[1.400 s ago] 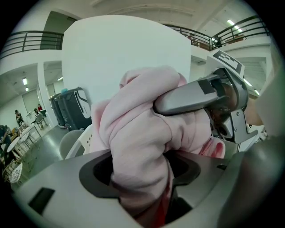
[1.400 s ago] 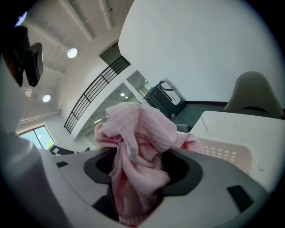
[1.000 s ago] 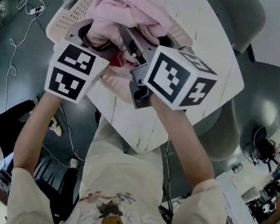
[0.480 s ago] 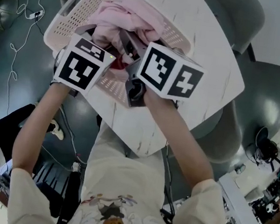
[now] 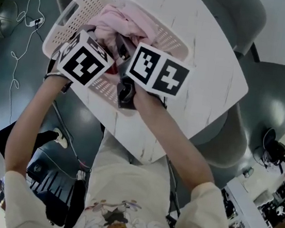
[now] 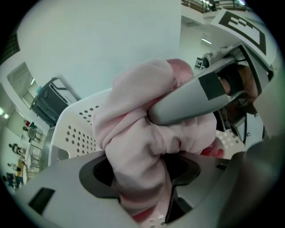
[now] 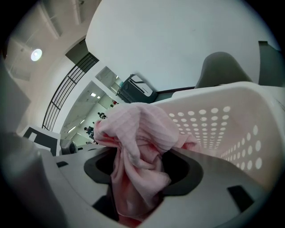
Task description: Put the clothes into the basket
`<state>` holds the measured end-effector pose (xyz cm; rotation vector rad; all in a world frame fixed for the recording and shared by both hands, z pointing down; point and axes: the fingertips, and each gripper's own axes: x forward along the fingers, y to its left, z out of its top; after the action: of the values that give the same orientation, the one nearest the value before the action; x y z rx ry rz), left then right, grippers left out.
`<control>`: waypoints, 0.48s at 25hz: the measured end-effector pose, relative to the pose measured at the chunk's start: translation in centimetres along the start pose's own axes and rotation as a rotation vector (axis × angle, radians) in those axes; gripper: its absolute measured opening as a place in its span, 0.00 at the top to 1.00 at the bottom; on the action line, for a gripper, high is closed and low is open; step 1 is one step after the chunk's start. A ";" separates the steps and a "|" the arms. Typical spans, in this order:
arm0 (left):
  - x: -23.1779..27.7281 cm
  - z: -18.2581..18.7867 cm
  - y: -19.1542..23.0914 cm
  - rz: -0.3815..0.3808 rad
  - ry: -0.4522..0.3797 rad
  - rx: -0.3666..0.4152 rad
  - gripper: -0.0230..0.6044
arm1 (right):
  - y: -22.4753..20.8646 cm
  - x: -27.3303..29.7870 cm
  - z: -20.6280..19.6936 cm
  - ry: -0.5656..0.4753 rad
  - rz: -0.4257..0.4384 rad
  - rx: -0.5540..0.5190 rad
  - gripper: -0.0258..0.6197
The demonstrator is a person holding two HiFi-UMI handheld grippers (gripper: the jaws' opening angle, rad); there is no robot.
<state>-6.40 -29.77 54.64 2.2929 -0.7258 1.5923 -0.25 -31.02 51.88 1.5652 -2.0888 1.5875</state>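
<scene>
You are holding the pink garment [image 5: 124, 24] bunched up inside the rim of the white basket [image 5: 79, 3], over its far end. I cannot tell whether it is resting on the floor of the basket yet. Both tongs have it: the left gripper [image 6: 142, 176] is clamping a thick roll of the cloth with its jaws partway closed, and the right gripper [image 7: 133, 178] is pinching a twisted fold the same way — neither one is empty.

To do this step well, you are aiming to get the whole bundle below the rim before you let go. Open both pairs of jaws together, so that one end isn't dragging the rest back out. The right gripper's finger [image 6: 200, 100] is pressing into the bundle just beside the left jaws, so draw the two apart as you release. Check that no fold is hanging over the perforated wall.

Counting: one pink garment, one basket, two grippers, and one white table [image 5: 211, 68] with the basket sitting at its corner. A red patch [image 5: 114, 69] is showing under the pink — possibly a second piece of clothing, but I cannot say.
</scene>
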 end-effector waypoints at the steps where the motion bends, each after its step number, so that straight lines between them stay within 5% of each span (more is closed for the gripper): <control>1: 0.2 0.1 0.1 0.009 0.007 0.037 0.49 | -0.2 0.1 -0.1 -0.004 -0.011 0.013 0.53; 6: 2.1 0.8 0.3 0.011 0.017 0.208 0.49 | -2.1 0.6 -0.4 -0.019 -0.080 0.081 0.53; 12: 4.1 0.8 0.1 -0.074 0.018 0.302 0.49 | -3.6 1.3 -1.0 -0.043 -0.151 0.126 0.53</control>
<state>-4.73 -31.27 58.12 2.4733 -0.4135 1.7892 1.33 -30.87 55.56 1.7654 -1.8724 1.6761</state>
